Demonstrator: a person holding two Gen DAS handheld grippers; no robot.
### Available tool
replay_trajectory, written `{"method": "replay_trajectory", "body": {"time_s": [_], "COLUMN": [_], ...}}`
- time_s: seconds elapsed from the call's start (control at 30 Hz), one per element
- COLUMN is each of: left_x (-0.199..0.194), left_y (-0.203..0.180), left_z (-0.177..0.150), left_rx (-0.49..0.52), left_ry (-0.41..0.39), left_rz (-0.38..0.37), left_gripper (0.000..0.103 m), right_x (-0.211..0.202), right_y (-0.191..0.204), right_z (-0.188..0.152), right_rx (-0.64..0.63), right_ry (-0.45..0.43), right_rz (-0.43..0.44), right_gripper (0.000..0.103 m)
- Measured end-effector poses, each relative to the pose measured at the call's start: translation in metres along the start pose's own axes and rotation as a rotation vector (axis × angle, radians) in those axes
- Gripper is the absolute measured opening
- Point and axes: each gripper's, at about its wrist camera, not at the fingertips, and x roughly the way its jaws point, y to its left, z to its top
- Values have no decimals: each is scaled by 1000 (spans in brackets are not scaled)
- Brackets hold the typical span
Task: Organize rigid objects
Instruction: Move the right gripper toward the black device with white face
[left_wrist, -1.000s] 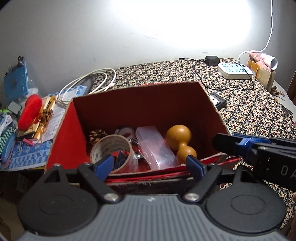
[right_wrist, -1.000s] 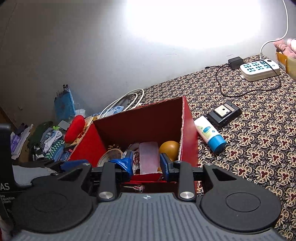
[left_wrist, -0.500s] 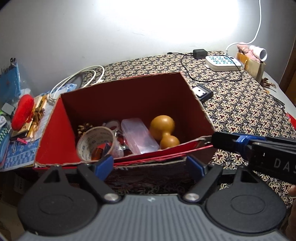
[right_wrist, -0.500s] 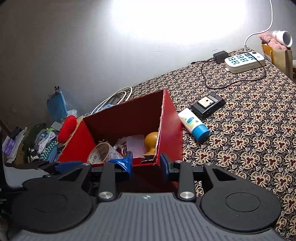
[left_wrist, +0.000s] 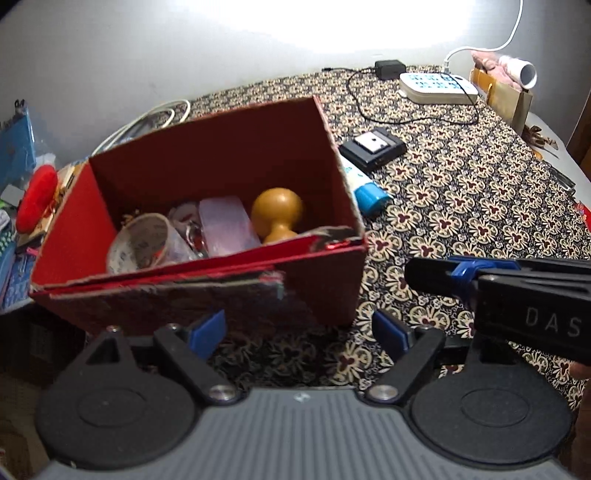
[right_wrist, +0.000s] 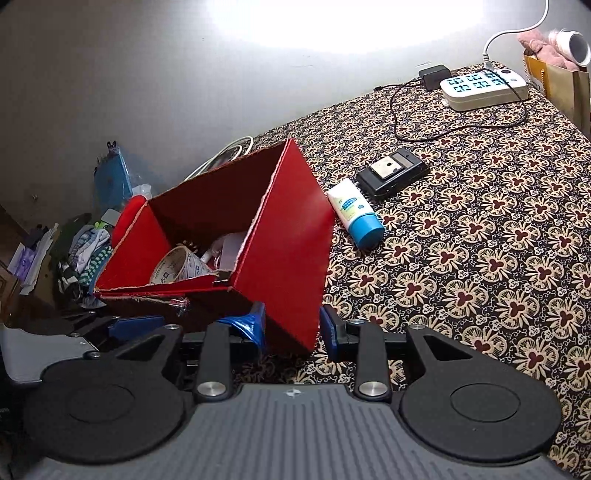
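1. Both claws have drawn back from the red cardboard box (left_wrist: 321, 291), which now stands ahead of their tips.
2. Left claw (left_wrist: 299, 332) is spread wide and holds nothing.
3. Right claw (right_wrist: 291, 328) is spread too, its fingers either side of the box's near corner; contact is unclear.
4. White blue-capped tube (right_wrist: 356, 214) lies on the patterned surface (right_wrist: 480, 258) just beside the box's right wall, near a black device (right_wrist: 393, 177).
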Motion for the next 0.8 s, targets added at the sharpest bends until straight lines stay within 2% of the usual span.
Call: {"method": "replay_trajectory", "body": {"time_s": [0.3,0.8], "left_x": [13,36], "left_y": [-37,-95], "left_z": [2,9], "left_rx": [-35,-50], "left_ry": [60,139], "left_rz": [33,38], "left_gripper": [85,85], "right_x": [1,-4], "right_y": [-35,-93], "right_z": [9,15], "right_rx": [-16,-11], "right_ry": [70,151], "right_rz": [44,68], "right_gripper": [15,15]}}
